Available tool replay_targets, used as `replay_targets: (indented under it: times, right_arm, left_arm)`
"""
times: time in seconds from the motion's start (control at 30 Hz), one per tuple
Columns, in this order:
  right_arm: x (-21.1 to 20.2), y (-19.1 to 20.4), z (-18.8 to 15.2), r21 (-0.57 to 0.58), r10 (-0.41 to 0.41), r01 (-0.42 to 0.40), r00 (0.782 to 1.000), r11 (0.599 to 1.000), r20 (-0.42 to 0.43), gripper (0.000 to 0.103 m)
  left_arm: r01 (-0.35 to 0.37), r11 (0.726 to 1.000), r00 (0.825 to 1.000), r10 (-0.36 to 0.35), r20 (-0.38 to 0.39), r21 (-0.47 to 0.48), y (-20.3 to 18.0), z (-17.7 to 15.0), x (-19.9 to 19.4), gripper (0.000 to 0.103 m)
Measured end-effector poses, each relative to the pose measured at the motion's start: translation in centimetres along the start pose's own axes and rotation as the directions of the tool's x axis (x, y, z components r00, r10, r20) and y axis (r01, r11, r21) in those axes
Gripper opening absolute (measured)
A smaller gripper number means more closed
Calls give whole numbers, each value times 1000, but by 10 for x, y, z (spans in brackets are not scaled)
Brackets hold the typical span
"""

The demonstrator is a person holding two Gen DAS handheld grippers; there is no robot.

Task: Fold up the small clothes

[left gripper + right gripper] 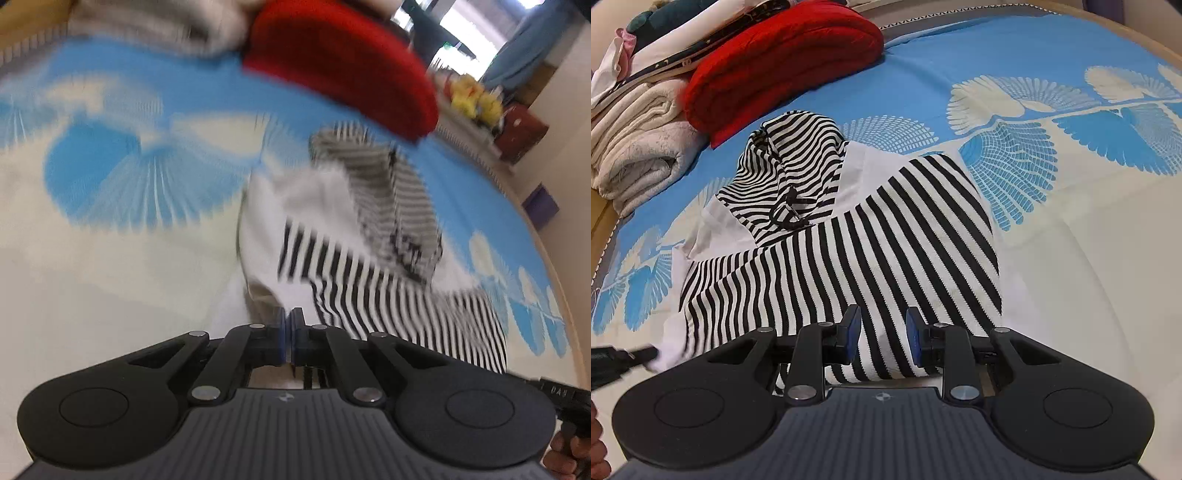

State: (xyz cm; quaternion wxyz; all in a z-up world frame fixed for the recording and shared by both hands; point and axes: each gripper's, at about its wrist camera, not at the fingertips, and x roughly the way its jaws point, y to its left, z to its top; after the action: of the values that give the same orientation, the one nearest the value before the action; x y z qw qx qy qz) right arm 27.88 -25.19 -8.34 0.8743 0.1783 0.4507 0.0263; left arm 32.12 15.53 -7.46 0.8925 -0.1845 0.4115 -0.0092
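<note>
A black-and-white striped hooded garment (842, 251) lies on a blue and cream leaf-print sheet (1052, 166), hood toward the far side. In the left wrist view the garment (369, 280) is blurred. My left gripper (289, 332) is shut on the garment's white edge near its lower corner. My right gripper (882, 332) is open, its jaws standing apart over the striped hem at the near edge, with cloth between and under them. The tip of the left gripper (624, 358) shows at the left edge of the right wrist view.
A folded red garment (783, 62) and a rolled cream towel (639, 147) lie at the far left of the sheet, with more piled clothes (665, 37) behind. In the left wrist view, yellow toys (476, 99) and a dark red box (521, 129) sit beyond the bed.
</note>
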Motion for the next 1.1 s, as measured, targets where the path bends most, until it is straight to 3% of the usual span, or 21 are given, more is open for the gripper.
replay_targets:
  times: [0.07, 0.13, 0.2, 0.3, 0.37, 0.47, 0.53, 0.57, 0.67, 0.73, 0.8, 0.9, 0.97, 1.03, 1.1]
  right_arm:
    - [1, -3, 0, 14, 0, 0, 1000, 1000, -3, 28]
    - [4, -7, -1, 30, -14, 14, 1000, 999, -15, 28]
    - [12, -12, -5, 36, -67, 69, 996, 997, -57, 28]
    - [24, -22, -11, 49, -143, 150, 983, 988, -117, 26]
    - [23, -24, -11, 58, -147, 155, 982, 986, -118, 26]
    - [16, -17, -9, 39, -154, 157, 985, 987, -74, 27]
    - [15, -13, -8, 26, -126, 127, 991, 992, -55, 27]
    - [17, -13, -8, 18, -126, 128, 990, 992, -66, 27]
    - [26, -21, -11, 45, -160, 166, 980, 985, -118, 26]
    - [21, -17, -8, 48, -149, 153, 985, 987, -89, 27]
    - [14, -9, -5, 9, -128, 129, 991, 992, -32, 28]
    - [22, -11, -6, 17, -123, 124, 990, 992, -66, 29]
    - [32, -22, -12, 54, -153, 161, 979, 985, -135, 27]
    - [28, -20, -10, 62, -148, 156, 982, 986, -118, 27]
    - [14, -10, -4, 16, -146, 146, 988, 989, -48, 28]
  left_arm:
    - [-44, 999, 999, 44, 19, 8, 1, 1, -5, 2]
    - [-83, 996, 995, 82, -56, -18, 7, -3, 4, 2]
    - [-59, 996, 991, 51, -124, -61, 12, -6, 12, 3]
    - [-97, 995, 995, 98, -35, 30, -3, -3, 0, 7]
    - [-69, 996, 997, 70, -27, 62, -9, -4, 0, 8]
    - [-20, 999, 988, 27, -155, 44, -10, -14, 22, 12]
    - [-70, 995, 953, 88, -292, 72, -7, -27, 45, 13]
    - [-95, 992, 943, 117, -311, 87, -6, -32, 49, 12]
    - [-67, 995, 968, 83, -235, 77, -12, -26, 37, 13]
    - [-48, 993, 982, 67, -175, 109, -18, -23, 28, 15]
    - [-39, 994, 980, 58, -189, 103, -17, -24, 32, 23]
    - [-86, 991, 949, 114, -295, 108, -11, -35, 49, 25]
    - [-88, 991, 959, 111, -262, 99, -11, -30, 45, 25]
    - [-74, 992, 977, 93, -191, 106, -15, -23, 34, 25]
    - [-67, 990, 989, 82, -121, 124, -20, -17, 22, 28]
